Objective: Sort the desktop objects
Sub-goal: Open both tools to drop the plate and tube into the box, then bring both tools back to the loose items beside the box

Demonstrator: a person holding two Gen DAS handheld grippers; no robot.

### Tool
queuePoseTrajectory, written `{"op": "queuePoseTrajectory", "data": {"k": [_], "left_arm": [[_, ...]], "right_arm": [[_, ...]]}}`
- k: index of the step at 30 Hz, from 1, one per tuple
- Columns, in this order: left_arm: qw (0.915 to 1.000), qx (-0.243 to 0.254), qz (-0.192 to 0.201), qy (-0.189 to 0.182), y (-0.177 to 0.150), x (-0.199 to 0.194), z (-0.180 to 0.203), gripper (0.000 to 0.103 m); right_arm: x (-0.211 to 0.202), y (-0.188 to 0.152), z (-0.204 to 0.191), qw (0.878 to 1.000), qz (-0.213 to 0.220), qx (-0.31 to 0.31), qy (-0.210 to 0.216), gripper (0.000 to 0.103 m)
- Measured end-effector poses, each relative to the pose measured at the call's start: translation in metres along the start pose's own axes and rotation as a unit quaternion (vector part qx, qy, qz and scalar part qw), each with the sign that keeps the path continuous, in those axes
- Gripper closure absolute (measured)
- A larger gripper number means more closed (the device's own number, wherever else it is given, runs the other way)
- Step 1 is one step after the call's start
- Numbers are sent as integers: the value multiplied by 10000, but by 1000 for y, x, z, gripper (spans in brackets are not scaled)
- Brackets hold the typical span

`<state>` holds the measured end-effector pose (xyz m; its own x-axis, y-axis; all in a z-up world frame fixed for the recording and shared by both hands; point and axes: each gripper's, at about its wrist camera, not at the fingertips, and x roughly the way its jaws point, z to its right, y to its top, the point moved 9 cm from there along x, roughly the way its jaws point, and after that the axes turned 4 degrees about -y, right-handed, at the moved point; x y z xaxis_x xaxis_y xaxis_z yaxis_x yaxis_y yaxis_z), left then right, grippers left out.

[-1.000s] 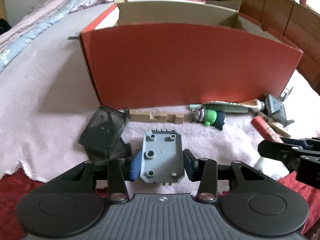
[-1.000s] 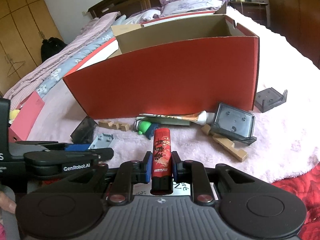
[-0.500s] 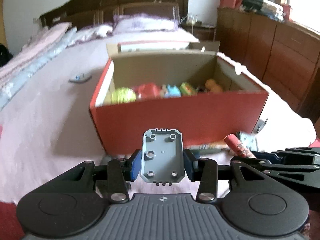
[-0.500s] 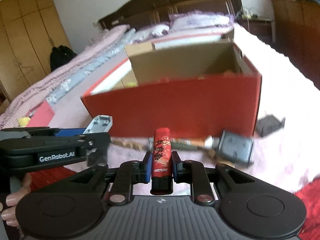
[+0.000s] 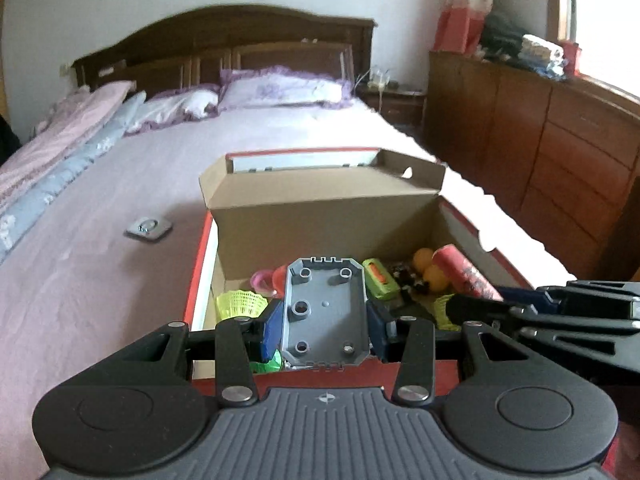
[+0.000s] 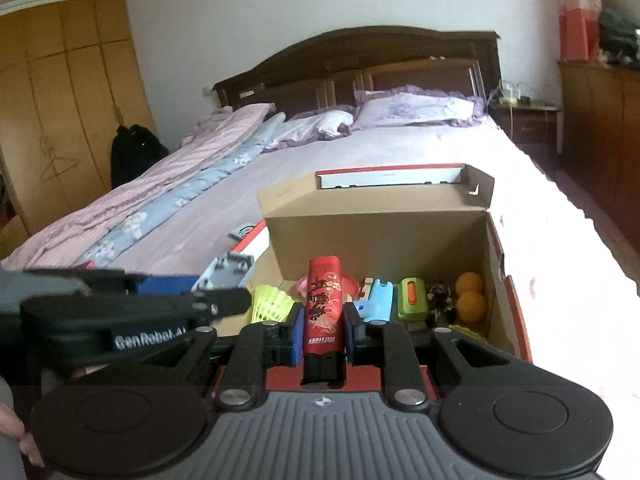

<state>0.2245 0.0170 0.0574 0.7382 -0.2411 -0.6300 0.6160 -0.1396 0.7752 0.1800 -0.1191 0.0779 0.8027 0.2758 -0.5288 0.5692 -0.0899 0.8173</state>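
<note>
A bedroom: a wide bed [image 5: 120,264] with lilac sheets carries an open red cardboard box [image 5: 328,216], already part full of small toys (two orange balls [image 6: 470,296] sit in its right corner). Both grippers hover over its near wall. The left gripper [image 5: 325,320] pinches a grey plastic plate [image 5: 325,312] flat between its fingers; the right gripper [image 6: 322,330] pinches a red tube [image 6: 323,304] upright. To do the drop well, I judge each should move further in past the near wall, lower close to the contents, then spread its fingers, one at a time so the two don't collide.
</note>
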Motion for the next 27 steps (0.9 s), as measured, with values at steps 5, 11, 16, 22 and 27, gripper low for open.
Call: {"op": "queuePoseTrajectory", "data": {"k": [5, 11, 16, 22, 27], "left_arm": [[9992, -54, -311, 250, -10, 22, -10, 58], [9984, -188, -432, 321, -27, 19, -14, 36], [9986, -204, -350, 335, -39, 3, -14, 22], [9979, -212, -407, 457, -75, -19, -12, 13], [9934, -561, -832, 556, -125, -22, -13, 10]], "right_arm": [[28, -2, 12, 9995, -182, 206, -144, 82], [35, -10, 18, 9991, -172, 254, -300, 71], [19, -18, 22, 9990, -54, 300, -336, 64], [-13, -50, 32, 9983, -73, 314, -481, 63], [-19, -105, 44, 9964, -574, 276, -557, 59]]}}
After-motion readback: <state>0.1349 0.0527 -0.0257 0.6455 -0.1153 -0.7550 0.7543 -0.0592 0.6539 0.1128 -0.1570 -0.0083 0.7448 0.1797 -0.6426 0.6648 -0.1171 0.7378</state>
